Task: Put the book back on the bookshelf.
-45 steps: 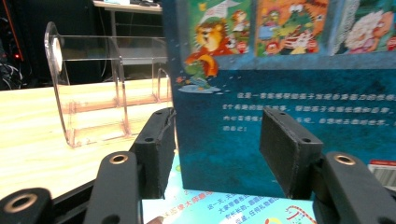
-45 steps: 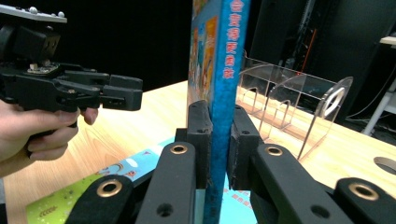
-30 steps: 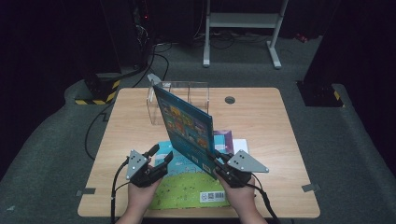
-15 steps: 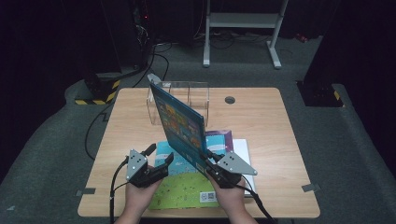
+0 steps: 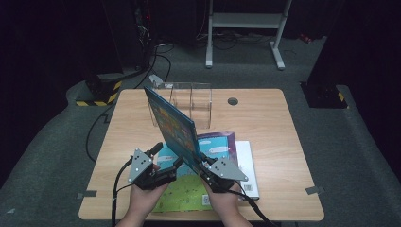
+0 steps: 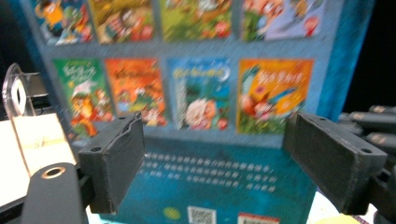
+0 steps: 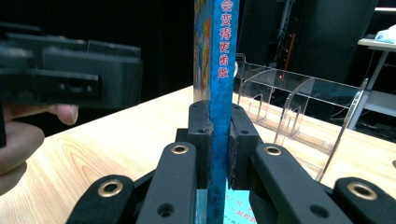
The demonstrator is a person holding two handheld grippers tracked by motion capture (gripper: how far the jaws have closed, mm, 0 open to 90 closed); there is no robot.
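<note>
My right gripper [image 5: 204, 168] is shut on the bottom of the spine of a blue picture book [image 5: 174, 126], which stands upright and leans away over the table. Seen from the right gripper view, the pads [image 7: 200, 135] press both sides of the book's spine [image 7: 219, 60]. My left gripper [image 5: 165, 163] sits just left of the book, open. Its jaws have just been opening, and nothing lies between them. In the left gripper view the book's back cover [image 6: 210, 116] stands a little beyond the pads [image 6: 116, 163].
A clear acrylic book stand [image 5: 189, 101] stands at the table's far middle. Flat under the grippers lie a green book [image 5: 184, 195], a teal and purple book [image 5: 218, 142] and a white one [image 5: 248, 165]. A cable hole [image 5: 232, 100] is near the stand.
The left gripper has let go of the book, opened wider and lifted a little. The right gripper has carried the upright book slightly to the left.
</note>
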